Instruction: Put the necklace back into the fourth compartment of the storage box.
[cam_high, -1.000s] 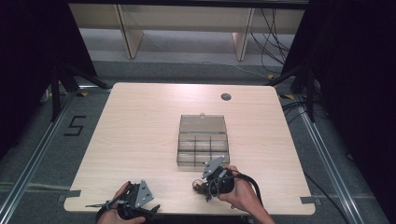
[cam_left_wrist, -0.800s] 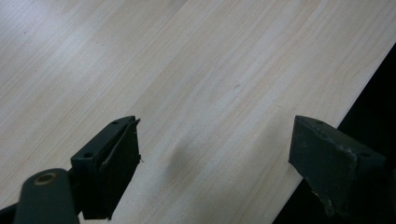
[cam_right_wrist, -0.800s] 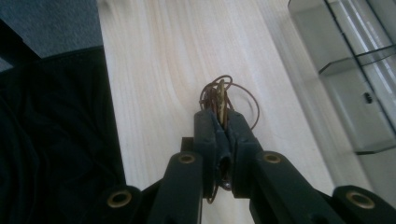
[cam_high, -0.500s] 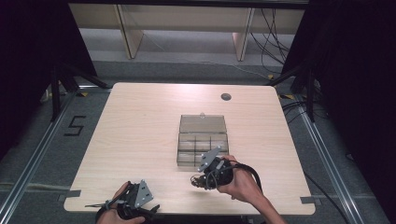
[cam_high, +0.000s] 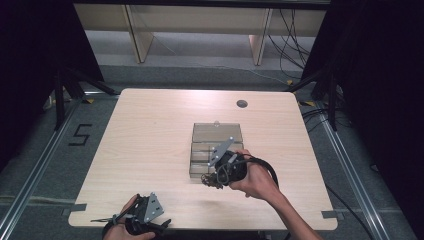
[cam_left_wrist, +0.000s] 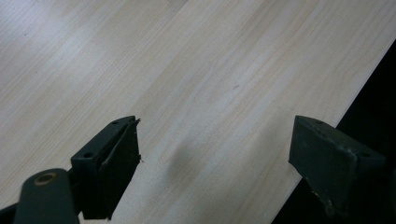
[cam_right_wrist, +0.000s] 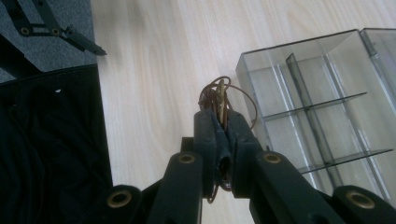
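Observation:
A clear plastic box (cam_high: 216, 134) with several compartments and its lid folded back sits on the wooden table (cam_high: 150, 135), right of centre. My right gripper (cam_high: 208, 180) hangs just off the box's near corner, tilted left and down, shut on a small bundle of thin brown cord (cam_high: 212, 182). In the right gripper view the jaws are pressed together on the cord (cam_right_wrist: 219, 95), which loops out past their tips with a brass-coloured piece in it. The box (cam_right_wrist: 322, 107) lies to their right. My left gripper (cam_high: 159, 226) rests at the table's front edge, open (cam_left_wrist: 215, 154) with nothing between its fingers.
A round cable hole (cam_high: 242, 103) sits near the table's far edge. Black cloth (cam_right_wrist: 51, 140) and grey floor lie beyond the table's edge in the right gripper view. A floor mark "5" (cam_high: 80, 134) is left of the table, and wooden shelving (cam_high: 200, 20) stands behind it.
My right gripper has risen from the front edge and moved toward the box's near corner, carrying the cord bundle. The left gripper has stayed in place.

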